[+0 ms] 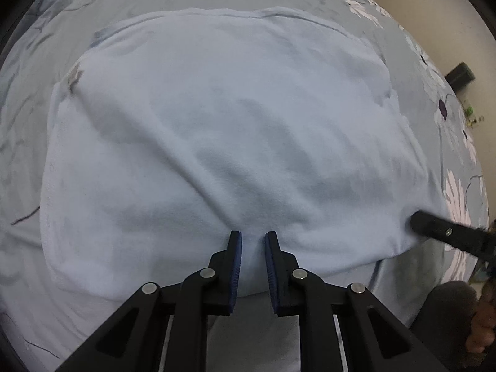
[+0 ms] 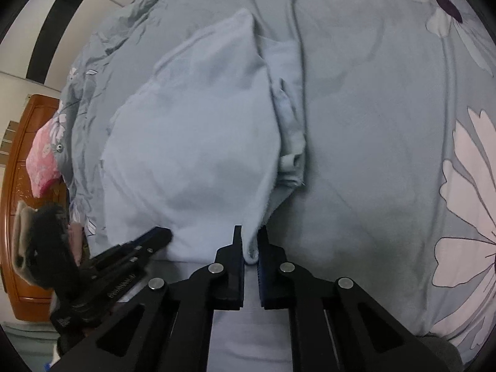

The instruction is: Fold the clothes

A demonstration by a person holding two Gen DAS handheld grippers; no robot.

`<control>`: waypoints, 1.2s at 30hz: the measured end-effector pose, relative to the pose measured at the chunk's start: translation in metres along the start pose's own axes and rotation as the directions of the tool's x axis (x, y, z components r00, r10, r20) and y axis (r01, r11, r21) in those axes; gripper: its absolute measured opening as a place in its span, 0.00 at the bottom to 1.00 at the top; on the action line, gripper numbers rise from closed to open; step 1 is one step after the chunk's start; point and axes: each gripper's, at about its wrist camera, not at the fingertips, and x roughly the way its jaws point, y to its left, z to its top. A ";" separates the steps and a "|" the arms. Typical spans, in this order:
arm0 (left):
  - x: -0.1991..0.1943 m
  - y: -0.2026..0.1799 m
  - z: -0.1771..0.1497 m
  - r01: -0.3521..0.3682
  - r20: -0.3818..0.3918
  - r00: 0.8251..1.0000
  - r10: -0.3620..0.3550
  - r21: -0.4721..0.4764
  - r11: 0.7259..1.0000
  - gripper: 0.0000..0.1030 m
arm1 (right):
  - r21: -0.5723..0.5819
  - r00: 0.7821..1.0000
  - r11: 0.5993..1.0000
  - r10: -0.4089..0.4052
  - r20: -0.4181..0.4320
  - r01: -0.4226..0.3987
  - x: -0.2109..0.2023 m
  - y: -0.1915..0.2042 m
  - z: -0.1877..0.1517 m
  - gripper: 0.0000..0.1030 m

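Nearest to the left wrist camera, the left gripper [image 1: 253,236] is pointing down at the near edge of the pale blue garment [image 1: 223,142]. Its two black fingers with blue pads [image 1: 237,266] are standing only a little apart, and a narrow ridge of the pale blue cloth is sitting between them. The pads seem to be touching this ridge on both sides, so the gripper is pinching the cloth.

In the right wrist view, the right gripper [image 2: 250,232] is also pointing down, and its jaws are almost together. A corner of the same garment [image 2: 192,142] is hanging between the fingers as a small rolled loop, so this gripper is clamping the garment at the corner.

The garment is lying on a bed sheet [image 1: 310,3] that is grey-blue with large pale flowers. It is lying mostly flat with soft wrinkles, and in the right wrist view another layer of the cloth is showing along its right side, bunched into small folds.

Each gripper is appearing in the other camera: the right one as a dark finger at the garment's right edge, and the left one at the lower left of the right wrist view, touching the cloth. A wooden piece of furniture [image 2: 18,186] and a pink cloth [image 2: 42,161] are standing beyond the bed at the left.
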 end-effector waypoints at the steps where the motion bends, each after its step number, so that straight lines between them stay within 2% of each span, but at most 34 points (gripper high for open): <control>1: -0.005 0.005 0.000 0.022 0.006 1.000 -0.022 -0.021 1.000 0.17 | -0.004 1.000 1.000 -0.003 0.006 0.003 -0.003 0.002 0.000 0.06; 4: -0.035 0.025 0.001 0.085 0.077 0.994 -0.078 -0.088 0.992 0.17 | -0.009 1.000 1.000 -0.017 0.006 0.017 -0.005 0.006 0.002 0.06; 10: -0.098 0.068 0.005 0.132 0.221 0.970 -0.101 -0.128 0.983 0.18 | -0.028 0.999 0.999 -0.030 0.044 0.032 -0.017 0.034 0.012 0.05; 13: -0.117 0.091 0.006 0.140 0.275 0.957 -0.093 -0.155 0.978 0.18 | -0.098 0.997 0.994 -0.038 0.067 0.044 -0.018 0.072 0.023 0.05; 17: -0.133 0.127 -0.009 0.164 0.321 0.943 -0.088 -0.218 0.962 0.18 | -0.200 0.995 0.978 -0.038 0.090 0.055 -0.017 0.126 0.035 0.05; 21: -0.125 0.144 -0.009 0.176 0.342 0.937 -0.072 -0.283 0.943 0.18 | -0.366 0.996 0.930 -0.006 0.091 0.039 -0.001 0.203 0.027 0.05; 25: -0.119 0.168 -0.021 0.201 0.357 0.931 -0.068 -0.349 0.915 0.18 | -0.495 1.000 0.869 0.023 0.019 -0.010 0.031 0.258 0.002 0.05; 28: -0.117 0.186 -0.032 0.210 0.356 0.932 -0.063 -0.392 0.896 0.18 | -0.545 0.998 0.838 -0.004 -0.065 -0.032 0.069 0.282 -0.018 0.06; 32: -0.110 0.202 -0.043 0.205 0.338 0.940 -0.053 -0.432 0.878 0.21 | -0.519 0.989 0.855 -0.059 -0.139 -0.022 0.108 0.285 -0.027 0.08; 34: -0.108 0.206 -0.047 0.212 0.335 0.940 -0.058 -0.445 0.870 0.24 | -0.490 0.984 0.871 -0.057 -0.171 -0.035 0.116 0.281 -0.028 0.10; 35: -0.106 0.207 -0.047 0.217 0.334 0.941 -0.062 -0.450 0.866 0.26 | -0.483 0.982 0.874 -0.043 -0.185 -0.053 0.117 0.280 -0.028 0.12; 36: -0.105 0.208 -0.048 0.222 0.333 0.940 -0.066 -0.453 0.863 0.26 | -0.484 0.980 0.871 -0.021 -0.199 -0.080 0.115 0.280 -0.029 0.20</control>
